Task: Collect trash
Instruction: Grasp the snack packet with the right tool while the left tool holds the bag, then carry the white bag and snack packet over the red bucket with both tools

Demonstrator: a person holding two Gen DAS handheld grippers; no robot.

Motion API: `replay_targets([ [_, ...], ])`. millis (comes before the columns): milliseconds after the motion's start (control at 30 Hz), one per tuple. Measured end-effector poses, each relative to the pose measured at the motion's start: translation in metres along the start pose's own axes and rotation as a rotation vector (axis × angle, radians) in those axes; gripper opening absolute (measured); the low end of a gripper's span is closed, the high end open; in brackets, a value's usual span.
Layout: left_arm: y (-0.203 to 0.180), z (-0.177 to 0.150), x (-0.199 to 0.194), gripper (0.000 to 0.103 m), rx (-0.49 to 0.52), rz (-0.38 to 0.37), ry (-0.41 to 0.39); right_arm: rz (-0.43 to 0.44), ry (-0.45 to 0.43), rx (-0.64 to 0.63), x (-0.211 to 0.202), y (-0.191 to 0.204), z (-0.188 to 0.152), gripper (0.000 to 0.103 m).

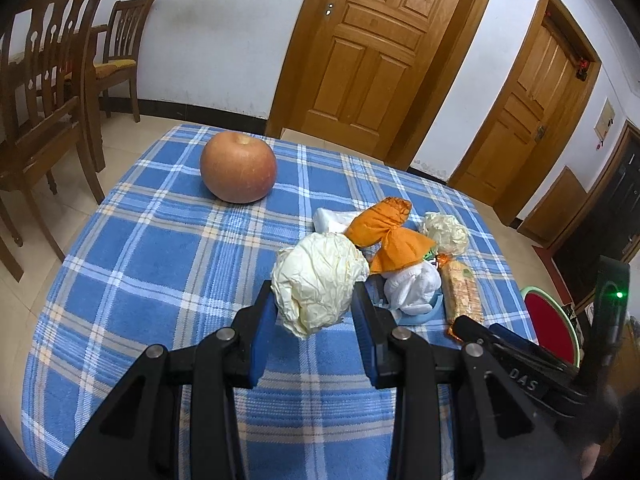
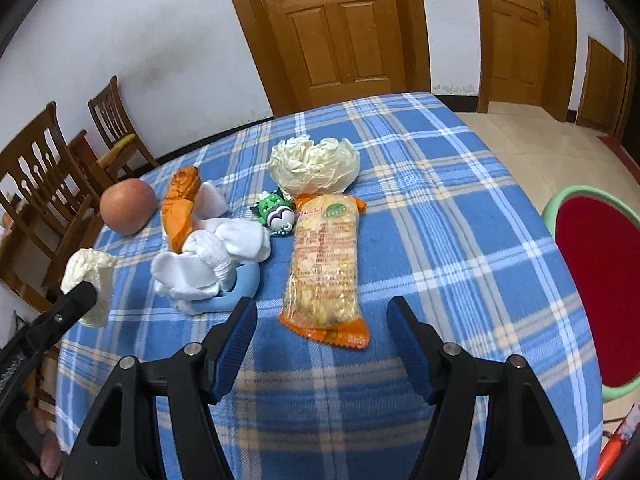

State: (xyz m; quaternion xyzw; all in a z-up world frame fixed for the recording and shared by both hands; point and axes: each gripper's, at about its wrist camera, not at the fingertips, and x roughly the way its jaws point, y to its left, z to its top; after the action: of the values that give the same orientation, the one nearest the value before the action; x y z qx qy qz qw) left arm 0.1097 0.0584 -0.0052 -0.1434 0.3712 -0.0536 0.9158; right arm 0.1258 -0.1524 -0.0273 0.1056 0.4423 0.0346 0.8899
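Crumpled cream paper, a ball of it (image 1: pixel 316 284), is sitting clamped between the blue pads of the left tongs (image 1: pixel 314 312), held just above the cloth; its underside is hidden behind the jaws. The right tongs (image 2: pixel 322 334) are standing wide apart and gripping nothing, with the near end of an orange snack wrapper (image 2: pixel 324 268) lying flat just ahead between the fingertips. The wrapper's printing is too blurred to read. Beyond it, a second cream paper wad (image 2: pixel 314 166) is resting on the cloth. To the left of the right tongs, white socks (image 2: pixel 208 264) are partly covering a pale blue dish (image 2: pixel 240 292). A blue plaid tablecloth (image 2: pixel 440 200), soft and napped, is covering the table. Farther left, a round apple (image 1: pixel 238 168) is standing alone. Wooden panel doors (image 1: pixel 376 48) are closing off the white-walled room.
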Motion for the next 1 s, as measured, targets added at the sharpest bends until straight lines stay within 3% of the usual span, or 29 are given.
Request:
replay_targets([
  [267,0.0,-0.002,0.003,0.037,-0.001,-0.007,0.008,-0.074,-0.015,-0.064,0.015,0.01,0.002,0.069],
  [333,-0.001,-0.002,0.004,0.037,0.001,-0.008,0.01,-0.111,-0.027,-0.085,0.016,0.013,0.001,0.055],
  [400,-0.002,-0.002,0.004,0.037,0.002,-0.007,0.013,-0.126,-0.035,-0.091,0.015,0.012,0.001,0.05],
  [633,-0.012,-0.005,-0.004,0.037,0.023,-0.014,0.008,-0.043,-0.026,-0.022,0.003,-0.004,-0.004,0.045],
  [1000,-0.033,-0.01,-0.015,0.037,0.039,-0.067,0.017,0.025,-0.086,0.053,-0.047,-0.028,-0.023,0.044],
])
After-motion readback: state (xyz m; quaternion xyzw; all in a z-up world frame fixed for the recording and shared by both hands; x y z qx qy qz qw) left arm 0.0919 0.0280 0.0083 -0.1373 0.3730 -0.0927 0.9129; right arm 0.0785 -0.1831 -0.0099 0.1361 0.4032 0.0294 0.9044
